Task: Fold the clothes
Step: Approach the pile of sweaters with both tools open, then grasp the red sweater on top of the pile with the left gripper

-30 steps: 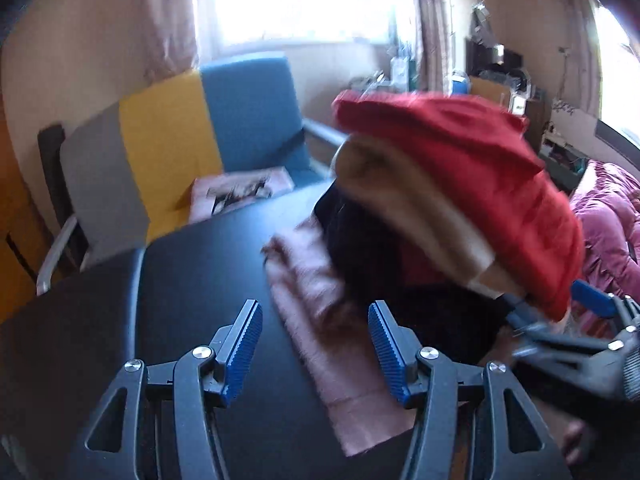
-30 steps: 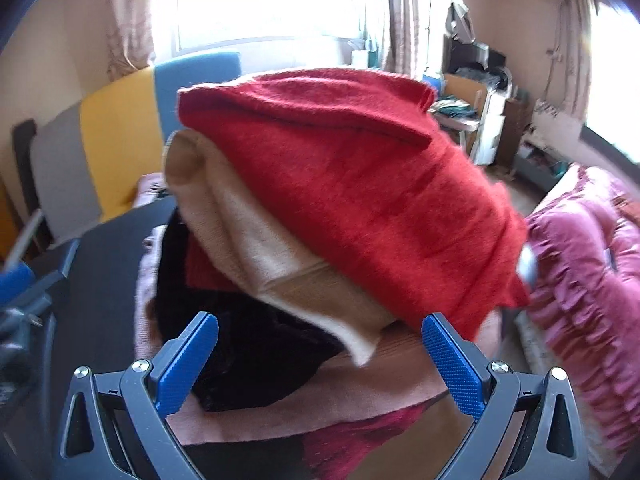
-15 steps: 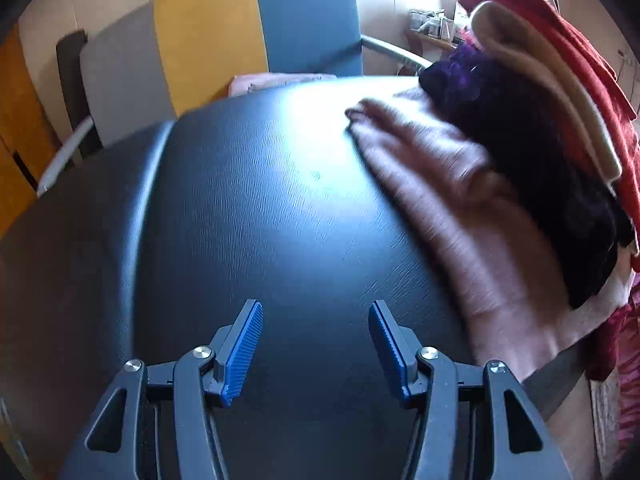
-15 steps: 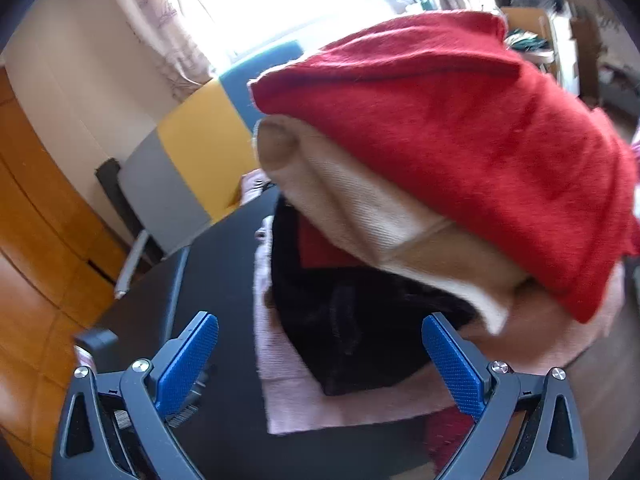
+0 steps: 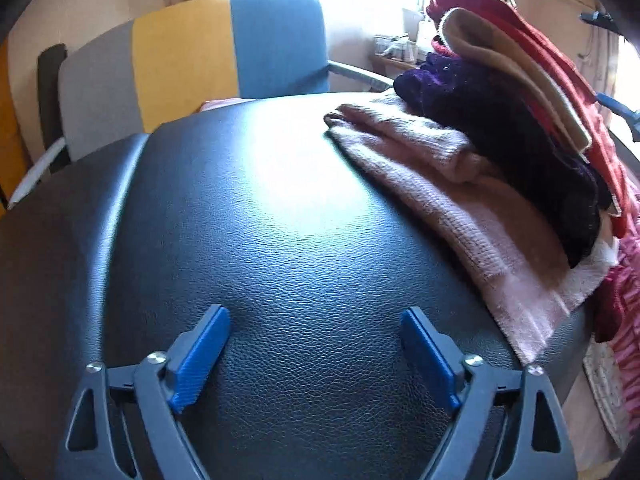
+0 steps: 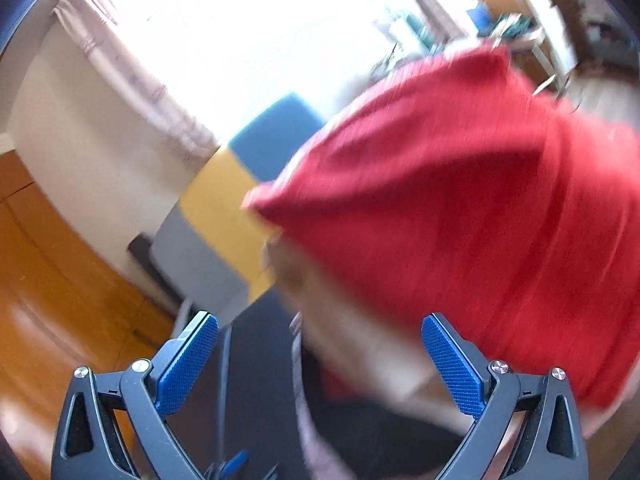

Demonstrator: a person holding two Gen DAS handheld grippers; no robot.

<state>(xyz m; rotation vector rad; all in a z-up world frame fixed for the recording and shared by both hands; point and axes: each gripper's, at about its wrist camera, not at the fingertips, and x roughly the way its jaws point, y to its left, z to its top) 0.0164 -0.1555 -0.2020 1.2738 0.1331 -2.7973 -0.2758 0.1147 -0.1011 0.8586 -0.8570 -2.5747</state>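
Here both tongs gape empty: left tongs point(image 5: 316, 356) over bare desk point(image 5: 280, 240), clothes pile point(image 5: 500, 140) to right; right tongs point(image 6: 320, 364) facing red sweater point(image 6: 480, 208).

1. Black table point(image 5: 280, 240): bare across its left and middle, open to the left gripper point(image 5: 316, 356), whose jaws stand apart.
2. Pile of clothes point(image 5: 500, 128): fills the table's right side.
3. Striped chair point(image 5: 192, 60): closes the far edge.
4. Red top point(image 6: 460, 208): blurred, close ahead of the spread right gripper point(image 6: 320, 364).
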